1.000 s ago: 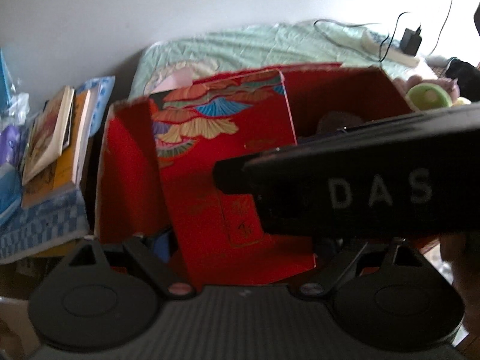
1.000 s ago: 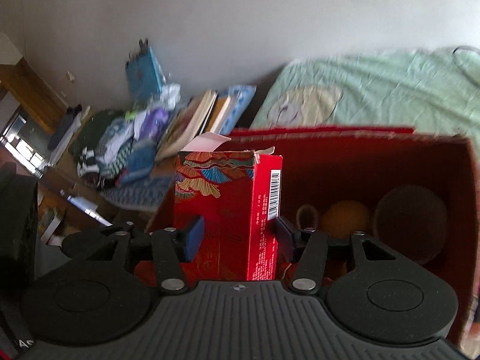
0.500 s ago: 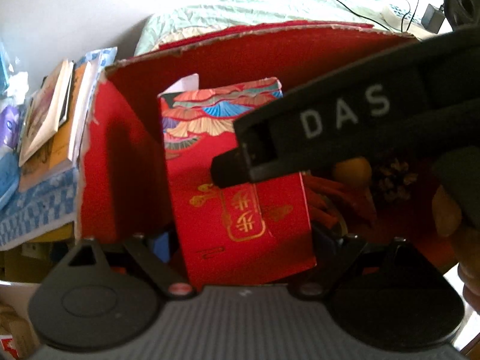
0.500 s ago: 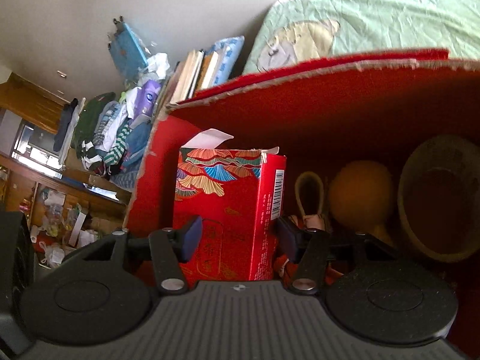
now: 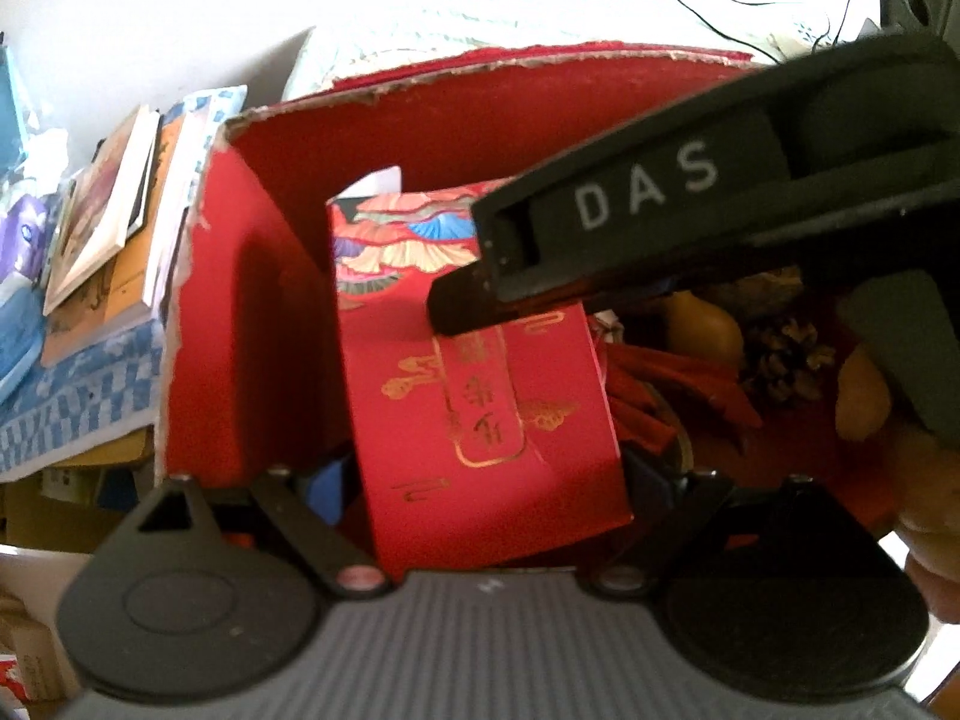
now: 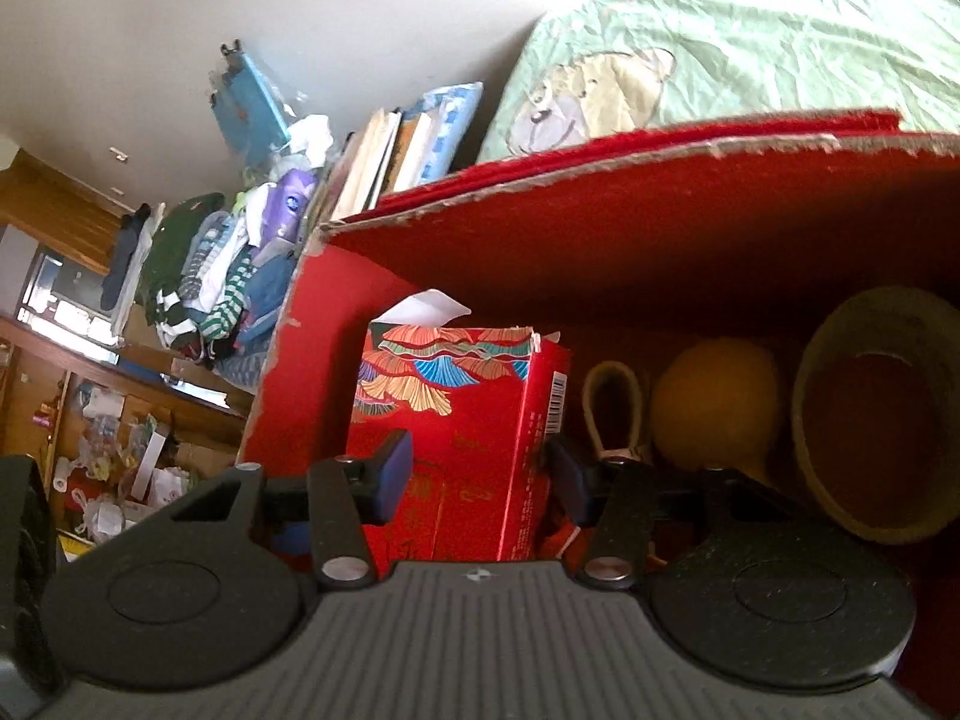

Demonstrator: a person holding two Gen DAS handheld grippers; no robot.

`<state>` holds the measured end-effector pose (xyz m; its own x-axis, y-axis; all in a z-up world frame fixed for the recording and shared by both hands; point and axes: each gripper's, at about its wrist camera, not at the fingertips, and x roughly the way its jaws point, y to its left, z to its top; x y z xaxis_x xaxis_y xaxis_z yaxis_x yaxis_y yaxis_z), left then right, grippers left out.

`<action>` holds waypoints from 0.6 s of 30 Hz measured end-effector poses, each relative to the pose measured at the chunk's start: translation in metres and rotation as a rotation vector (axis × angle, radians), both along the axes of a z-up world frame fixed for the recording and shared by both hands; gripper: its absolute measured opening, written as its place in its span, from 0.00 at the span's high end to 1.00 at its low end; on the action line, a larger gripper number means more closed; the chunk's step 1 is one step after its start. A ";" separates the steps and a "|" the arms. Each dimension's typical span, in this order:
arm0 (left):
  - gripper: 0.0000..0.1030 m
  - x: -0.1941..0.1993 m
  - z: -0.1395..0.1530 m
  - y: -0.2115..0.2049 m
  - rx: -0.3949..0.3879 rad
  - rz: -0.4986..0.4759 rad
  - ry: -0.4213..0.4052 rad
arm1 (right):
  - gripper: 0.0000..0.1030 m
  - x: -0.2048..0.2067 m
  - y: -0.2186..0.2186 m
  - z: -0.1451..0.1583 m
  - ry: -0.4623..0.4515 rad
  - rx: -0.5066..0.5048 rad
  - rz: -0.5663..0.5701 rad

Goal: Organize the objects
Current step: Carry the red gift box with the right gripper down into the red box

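Note:
A red tissue box [image 5: 474, 396] with a fan pattern and gold lettering stands upright in the left corner of an open red carton [image 5: 240, 330]. My left gripper [image 5: 486, 483] is shut on its lower sides. In the left wrist view the right gripper's black body [image 5: 660, 210], marked DAS, crosses above the box. In the right wrist view the same tissue box [image 6: 456, 402] sits between the blue pads [image 6: 390, 474] of my right gripper [image 6: 477, 477], which is shut on it. The carton's back wall [image 6: 660, 228] rises behind it.
Inside the carton, right of the tissue box, lie an orange gourd [image 6: 714, 402], a round woven bowl [image 6: 876, 420], a pinecone [image 5: 786, 354] and red strips. Books [image 6: 384, 156] and a clothes pile [image 6: 210, 276] are left of the carton. A green bedsheet [image 6: 750, 30] lies behind.
Both grippers have gone down with the tissue box into the carton. The carton walls now stand higher around it and the contents look closer.

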<state>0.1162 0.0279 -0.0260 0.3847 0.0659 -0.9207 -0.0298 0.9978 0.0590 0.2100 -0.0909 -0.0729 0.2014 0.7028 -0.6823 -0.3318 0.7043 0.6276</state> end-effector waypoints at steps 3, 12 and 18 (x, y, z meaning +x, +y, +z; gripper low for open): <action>0.11 0.000 0.001 0.001 -0.002 0.006 0.010 | 0.49 0.003 -0.001 -0.002 0.021 -0.005 -0.011; 0.12 -0.002 0.014 -0.004 0.036 -0.025 -0.048 | 0.53 0.004 -0.005 -0.003 0.037 0.007 -0.022; 0.14 0.004 0.011 -0.009 0.035 -0.005 -0.025 | 0.56 0.005 -0.007 -0.005 0.049 -0.004 -0.052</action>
<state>0.1203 0.0185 -0.0147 0.4078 0.0961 -0.9080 -0.0268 0.9953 0.0932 0.2149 -0.0974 -0.0783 0.2037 0.6899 -0.6947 -0.2636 0.7220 0.6397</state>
